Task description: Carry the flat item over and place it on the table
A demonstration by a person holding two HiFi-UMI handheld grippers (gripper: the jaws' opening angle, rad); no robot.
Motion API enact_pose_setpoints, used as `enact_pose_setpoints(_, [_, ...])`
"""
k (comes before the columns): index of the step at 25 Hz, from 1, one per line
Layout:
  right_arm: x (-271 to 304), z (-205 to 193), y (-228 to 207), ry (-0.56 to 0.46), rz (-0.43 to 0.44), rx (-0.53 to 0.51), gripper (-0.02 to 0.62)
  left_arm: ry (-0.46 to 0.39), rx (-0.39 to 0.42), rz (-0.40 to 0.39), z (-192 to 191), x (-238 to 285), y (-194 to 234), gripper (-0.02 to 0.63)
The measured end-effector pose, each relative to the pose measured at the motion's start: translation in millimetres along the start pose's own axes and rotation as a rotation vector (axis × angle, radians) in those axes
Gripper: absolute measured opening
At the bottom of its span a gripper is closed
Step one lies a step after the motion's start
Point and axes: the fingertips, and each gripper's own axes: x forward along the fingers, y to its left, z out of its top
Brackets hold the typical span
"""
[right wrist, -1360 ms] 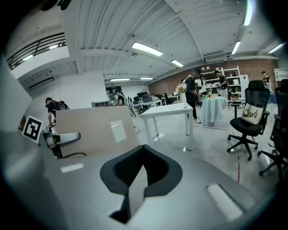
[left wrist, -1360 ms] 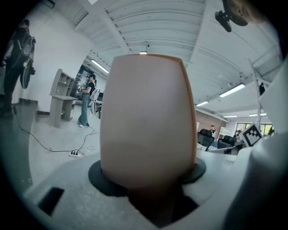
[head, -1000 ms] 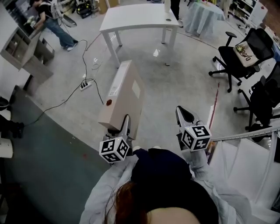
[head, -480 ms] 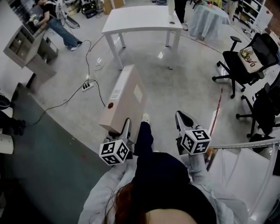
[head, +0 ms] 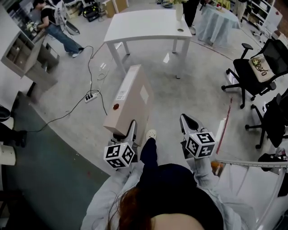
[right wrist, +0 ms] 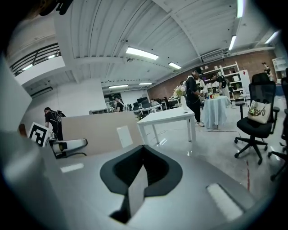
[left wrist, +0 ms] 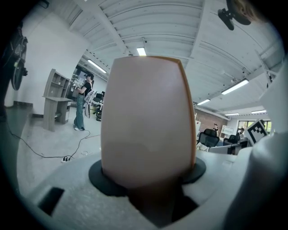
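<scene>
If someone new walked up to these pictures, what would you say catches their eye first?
First the big flat beige box, standing on edge and pointing forward, clamped at its near end by the left gripper. Straight ahead of it stands the white table, at the top of the head view. The right gripper is shut and empty, off to the box's right.

The floor (head: 193, 94) between the carried box (head: 130, 96) and the white table (head: 144, 22) is open for passage. A power strip (head: 91, 95) and its cable (head: 67, 110) lie on the floor left of the box. Office chairs (head: 254, 67) stand well to the right. A vase (head: 179, 11) and a small dark item (head: 180, 30) occupy the table's right edge. The remaining top is free surface.
</scene>
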Motion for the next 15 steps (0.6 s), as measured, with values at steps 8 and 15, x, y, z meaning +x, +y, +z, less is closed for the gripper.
enact_pose_setpoints(8, [94,80,-10,-0.051,0.004,-0.004,0.009,-0.025,0.027,-0.013,71,94,46,0.275])
enact_pose_setpoints(15, [174,135,-16,-0.104,-0.026,-0.036,0.009,-0.065,0.057,-0.049,126,172,84,0.273])
